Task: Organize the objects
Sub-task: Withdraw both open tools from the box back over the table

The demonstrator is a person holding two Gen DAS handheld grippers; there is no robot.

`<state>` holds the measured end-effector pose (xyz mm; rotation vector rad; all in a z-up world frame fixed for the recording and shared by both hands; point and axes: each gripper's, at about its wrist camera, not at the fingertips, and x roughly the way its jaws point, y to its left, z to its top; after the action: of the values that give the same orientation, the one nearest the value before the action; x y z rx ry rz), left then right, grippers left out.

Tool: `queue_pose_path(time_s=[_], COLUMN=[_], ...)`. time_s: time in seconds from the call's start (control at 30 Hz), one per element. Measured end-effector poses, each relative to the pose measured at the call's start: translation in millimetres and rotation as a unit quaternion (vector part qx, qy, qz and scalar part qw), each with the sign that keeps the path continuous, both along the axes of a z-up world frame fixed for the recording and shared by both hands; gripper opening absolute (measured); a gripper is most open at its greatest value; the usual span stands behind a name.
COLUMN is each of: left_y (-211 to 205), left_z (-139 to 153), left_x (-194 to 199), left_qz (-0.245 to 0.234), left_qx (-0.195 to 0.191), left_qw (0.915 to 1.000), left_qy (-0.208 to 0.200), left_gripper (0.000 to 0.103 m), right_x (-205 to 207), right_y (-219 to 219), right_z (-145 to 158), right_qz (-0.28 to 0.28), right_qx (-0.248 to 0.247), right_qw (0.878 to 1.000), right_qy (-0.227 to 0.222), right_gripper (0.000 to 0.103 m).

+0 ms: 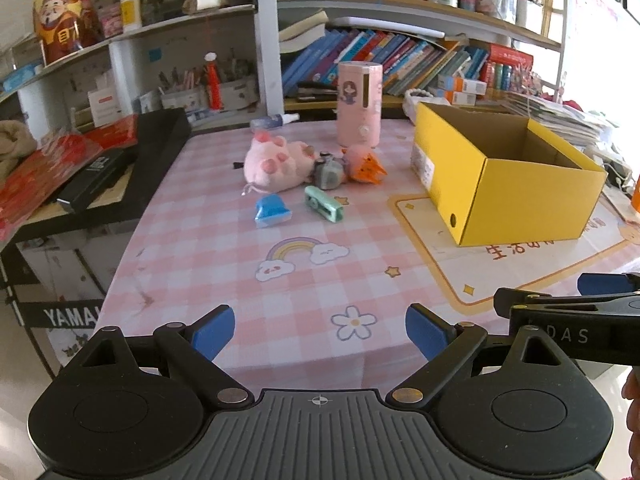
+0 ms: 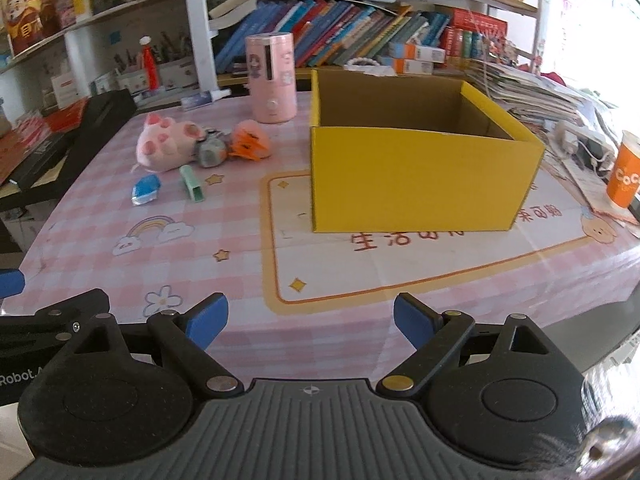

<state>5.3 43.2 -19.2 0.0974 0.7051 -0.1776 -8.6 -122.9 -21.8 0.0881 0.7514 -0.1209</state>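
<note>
An open yellow cardboard box (image 1: 516, 196) (image 2: 416, 176) stands on the pink checked tablecloth (image 1: 248, 276) (image 2: 224, 224), nothing visible inside it. To its left lie a pink plush toy (image 1: 276, 164) (image 2: 164, 145), a small grey toy (image 1: 329, 174) (image 2: 211, 153), an orange and pink toy (image 1: 364, 166) (image 2: 252, 142), a blue packet (image 1: 273, 210) (image 2: 145, 189) and a mint green stapler-like item (image 1: 325, 203) (image 2: 191, 183). A tall pink canister (image 1: 359, 104) (image 2: 272, 78) stands behind them. My left gripper (image 1: 320, 334) and right gripper (image 2: 310, 320) hover open over the near table edge, both holding nothing.
Shelves of books (image 1: 392, 56) (image 2: 352, 32) line the back. A black case with red packets (image 1: 104, 168) sits left of the table. An orange paper cup (image 2: 624, 174) and stacked papers (image 2: 532, 92) crowd the right side. A small bottle (image 1: 276, 121) lies behind the toys.
</note>
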Motion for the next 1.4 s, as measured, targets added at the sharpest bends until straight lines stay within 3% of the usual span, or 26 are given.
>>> queue_pose_path(time_s=[0.93,1.4], left_y=[33.8,37.0], left_z=[0.2,-1.3], left_x=[-4.0,32.2], left_qz=[0.043,0.054], left_qx=[-0.006,-0.005], left_qw=[0.999,0.9985], left_qy=[-0.002,0.001], left_gripper=[0.094,0.094], right_x=[12.2,55.2], right_y=[39.1,45.0], right_z=[0.0,-3.0], right_qz=[0.054,0.092], right_qx=[0.006,0.011], right_qw=[0.998,0.996], right_qy=[0.008,0.018], right_gripper=[0.089,0.073])
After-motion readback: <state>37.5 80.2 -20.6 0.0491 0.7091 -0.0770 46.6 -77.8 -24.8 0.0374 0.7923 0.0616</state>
